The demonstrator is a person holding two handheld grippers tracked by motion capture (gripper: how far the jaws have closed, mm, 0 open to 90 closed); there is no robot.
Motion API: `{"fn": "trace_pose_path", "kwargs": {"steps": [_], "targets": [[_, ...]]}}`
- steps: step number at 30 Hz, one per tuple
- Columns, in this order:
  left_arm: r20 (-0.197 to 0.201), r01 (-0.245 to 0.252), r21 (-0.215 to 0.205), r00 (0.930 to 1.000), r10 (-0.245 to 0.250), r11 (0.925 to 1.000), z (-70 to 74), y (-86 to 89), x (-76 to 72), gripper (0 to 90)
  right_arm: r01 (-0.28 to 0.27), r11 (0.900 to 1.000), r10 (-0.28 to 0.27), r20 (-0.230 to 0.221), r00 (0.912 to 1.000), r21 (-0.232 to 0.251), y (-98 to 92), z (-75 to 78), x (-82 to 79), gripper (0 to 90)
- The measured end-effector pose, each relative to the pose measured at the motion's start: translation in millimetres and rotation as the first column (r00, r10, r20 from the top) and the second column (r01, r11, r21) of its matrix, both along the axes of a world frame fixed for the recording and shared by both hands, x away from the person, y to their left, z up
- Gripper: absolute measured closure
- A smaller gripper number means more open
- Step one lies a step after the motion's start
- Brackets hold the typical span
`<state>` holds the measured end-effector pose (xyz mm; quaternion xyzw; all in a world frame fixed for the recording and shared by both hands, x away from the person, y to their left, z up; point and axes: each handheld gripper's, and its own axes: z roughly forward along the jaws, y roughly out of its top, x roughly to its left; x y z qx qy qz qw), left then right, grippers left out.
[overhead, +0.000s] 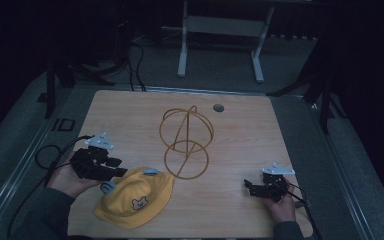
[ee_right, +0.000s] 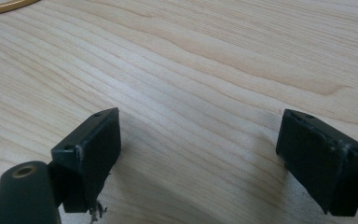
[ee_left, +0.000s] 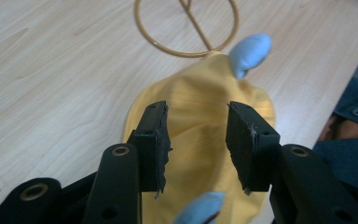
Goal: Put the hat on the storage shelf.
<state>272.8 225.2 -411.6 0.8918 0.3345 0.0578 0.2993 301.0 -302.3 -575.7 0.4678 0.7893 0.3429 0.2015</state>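
Observation:
A yellow hat (overhead: 135, 197) with a bear patch and two pale blue ears lies flat near the table's front left. My left gripper (overhead: 119, 168) hovers at its left rim, pointing right. In the left gripper view the jaws (ee_left: 196, 112) stand apart over the yellow cloth (ee_left: 200, 93) without pressing on it; one blue ear (ee_left: 249, 51) lies beyond them. A gold wire stand (overhead: 186, 140) of rings rises at the table's middle, its base ring (ee_left: 186, 28) just past the hat. My right gripper (overhead: 248, 186) rests open at the front right over bare wood (ee_right: 200, 121).
The wooden table (overhead: 240, 135) has a round grommet hole (overhead: 218, 107) at the back. Black cables (overhead: 45, 155) trail off its left edge. A white desk frame (overhead: 220, 30) stands beyond on the dark floor. A dark sleeve (ee_left: 354, 154) shows beside the left jaws.

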Motion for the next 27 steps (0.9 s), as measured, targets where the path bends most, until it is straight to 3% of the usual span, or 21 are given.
{"fn": "trace_pose_path", "kwargs": {"steps": [14,27], "targets": [[-0.044,0.054,0.034,0.9977,-0.052,0.998,-7.0,-12.5,-3.3,58.8,0.0,1.0,0.0,0.0,1.0,0.0,0.0,0.0,0.0,13.8],[-0.104,0.106,0.081,0.9898,-0.097,0.991,-16.4,-23.0,0.3,65.6,0.0,1.0,0.0,0.0,1.0,0.0,0.0,0.0,0.0,13.8]]}}
